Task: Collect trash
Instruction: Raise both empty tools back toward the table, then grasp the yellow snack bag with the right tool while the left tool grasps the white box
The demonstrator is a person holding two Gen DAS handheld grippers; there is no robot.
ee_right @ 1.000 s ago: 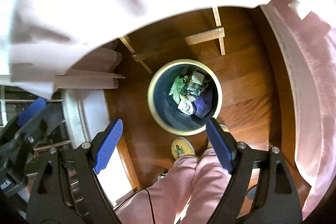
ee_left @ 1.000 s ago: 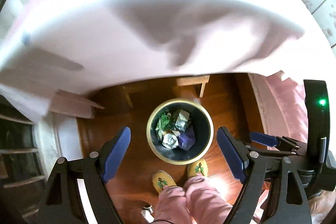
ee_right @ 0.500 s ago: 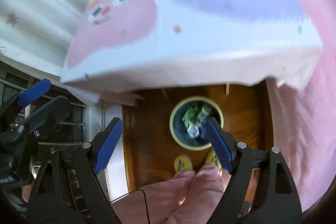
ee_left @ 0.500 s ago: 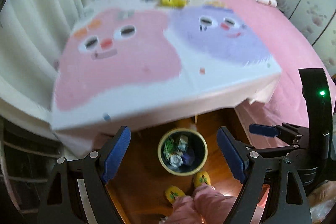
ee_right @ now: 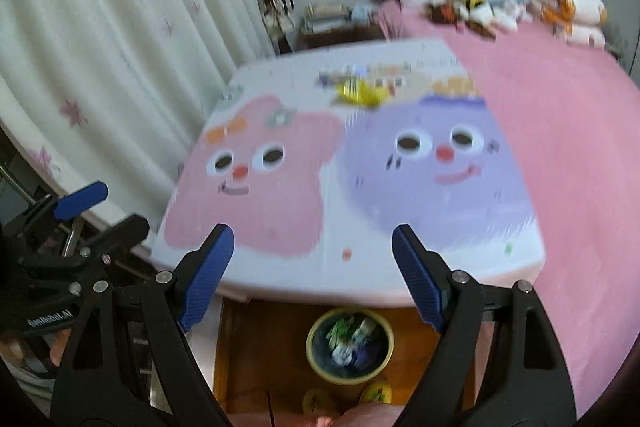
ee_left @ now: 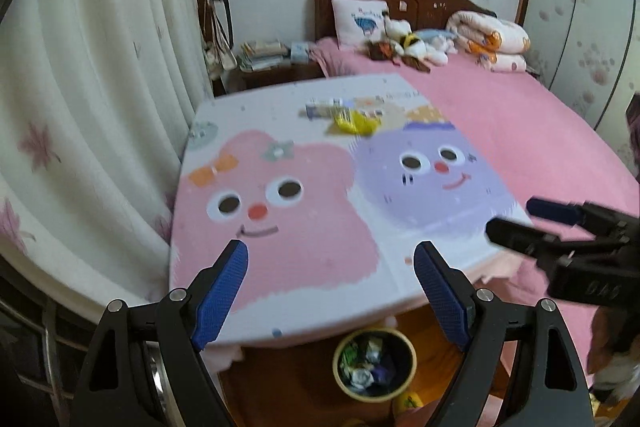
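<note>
Step in hand: between pickups, as I judge it; both tools are empty and face across the counter toward the litter at its far end.
Left tool: blue pads wide apart, nothing between them, poised above the counter's near edge.
Right tool: pads likewise spread, holding nothing; in the left view it shows at the right, over the counter's corner.
Trash remaining: a crumpled yellow wrapper lies at the far end of the counter, above the purple cartoon face; a bluish packet sits just behind it, too blurred to tell more.
Relation to tools: the wrapper is well apart from both, straight ahead across the printed cloth, a little nearer the right tool's line.
Bin: on the floor under the near edge, below and between the pads, already holding several crumpled pieces.
Next move: probably a reach forward over the counter, with the pads kept spread until they straddle the wrapper, then closing on it; it looks thin and light, so a low pinch seems wise.
</note>
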